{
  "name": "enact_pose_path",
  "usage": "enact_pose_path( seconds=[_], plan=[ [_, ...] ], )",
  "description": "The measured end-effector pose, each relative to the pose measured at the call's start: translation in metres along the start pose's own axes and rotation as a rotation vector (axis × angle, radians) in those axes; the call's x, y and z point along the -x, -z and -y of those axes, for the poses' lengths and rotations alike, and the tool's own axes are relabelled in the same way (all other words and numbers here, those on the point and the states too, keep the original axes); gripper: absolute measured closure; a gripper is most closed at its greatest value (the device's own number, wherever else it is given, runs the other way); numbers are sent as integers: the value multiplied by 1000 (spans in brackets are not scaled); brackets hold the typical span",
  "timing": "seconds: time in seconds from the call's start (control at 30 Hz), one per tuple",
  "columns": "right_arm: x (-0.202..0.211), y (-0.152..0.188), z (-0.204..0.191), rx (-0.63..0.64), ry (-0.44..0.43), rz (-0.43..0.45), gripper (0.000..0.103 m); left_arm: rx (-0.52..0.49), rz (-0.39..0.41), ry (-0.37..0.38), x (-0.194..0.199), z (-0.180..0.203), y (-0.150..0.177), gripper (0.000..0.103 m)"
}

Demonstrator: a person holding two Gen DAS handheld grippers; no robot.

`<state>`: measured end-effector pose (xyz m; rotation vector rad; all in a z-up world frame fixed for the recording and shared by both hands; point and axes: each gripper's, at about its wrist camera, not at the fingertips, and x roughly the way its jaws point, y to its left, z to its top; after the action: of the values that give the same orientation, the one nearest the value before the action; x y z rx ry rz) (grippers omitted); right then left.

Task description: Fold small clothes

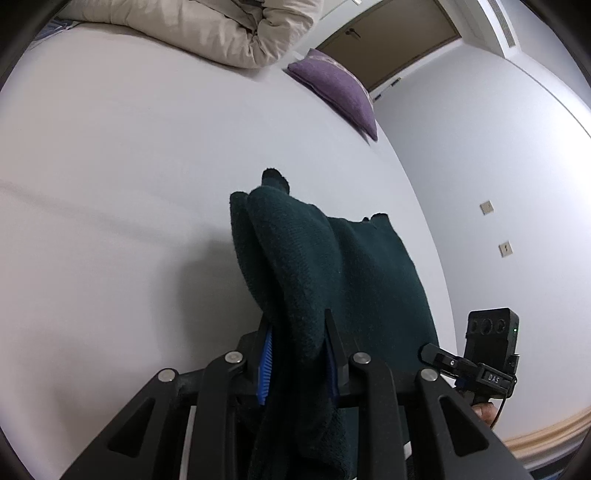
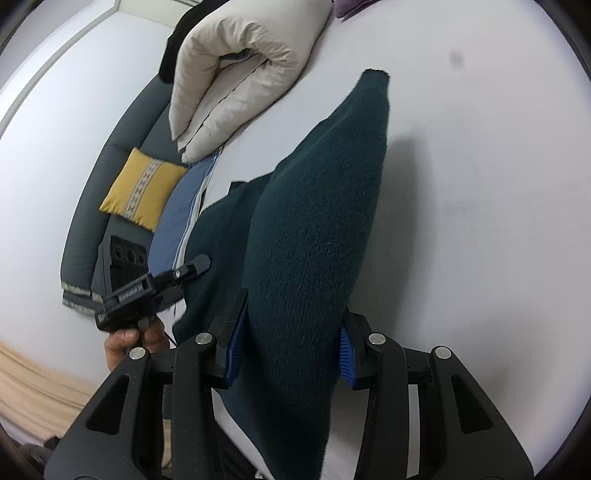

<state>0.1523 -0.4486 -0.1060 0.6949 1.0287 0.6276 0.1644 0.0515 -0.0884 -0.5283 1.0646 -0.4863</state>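
A dark green knitted garment (image 1: pixel 332 266) is held up over the white bed (image 1: pixel 110 166). My left gripper (image 1: pixel 299 354) is shut on a bunched edge of it, with cloth draped over the blue pads (image 1: pixel 265 369). In the right wrist view the same garment (image 2: pixel 314 229) rises in a long fold between the fingers. My right gripper (image 2: pixel 291 343) is shut on it, blue pads (image 2: pixel 236 343) pressing both sides. Each view shows the other gripper beside the cloth: the right one (image 1: pixel 480 365) and the left one (image 2: pixel 147 291).
A folded cream duvet (image 1: pixel 207 29) lies at the far end of the bed, also in the right wrist view (image 2: pixel 236 70). A purple cushion (image 1: pixel 340 88) sits by the bed's edge. A yellow cushion (image 2: pixel 142 192) and a blue pillow (image 2: pixel 181 218) rest near the grey headboard (image 2: pixel 99 199).
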Motion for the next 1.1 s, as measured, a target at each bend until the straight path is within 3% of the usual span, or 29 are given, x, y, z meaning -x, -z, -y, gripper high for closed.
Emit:
enact_pose_path(
  seconds=[0.13,0.37,0.53,0.73,0.9,1.1],
  plan=[
    [19,49,-1,-9,-2,-3,64,-24,-32,-16,5,9,41,78],
    [31,120,32,-66,26,-19,64,2,-72,-33,-13,-7,93,78],
    [25,147,65,-125,21,2,62,48,-75,-34,-27,-26,101,73],
    [29,161,77,-121,-18,52,58,37,-47,-49,-29,-21,105,68],
    [53,166,83,-170,-5,107,57,-50,21,-117,-7,1,112,63],
    [98,182,64,-144,96,201,56,-191,184,-234,40,39,134,37]
  ],
)
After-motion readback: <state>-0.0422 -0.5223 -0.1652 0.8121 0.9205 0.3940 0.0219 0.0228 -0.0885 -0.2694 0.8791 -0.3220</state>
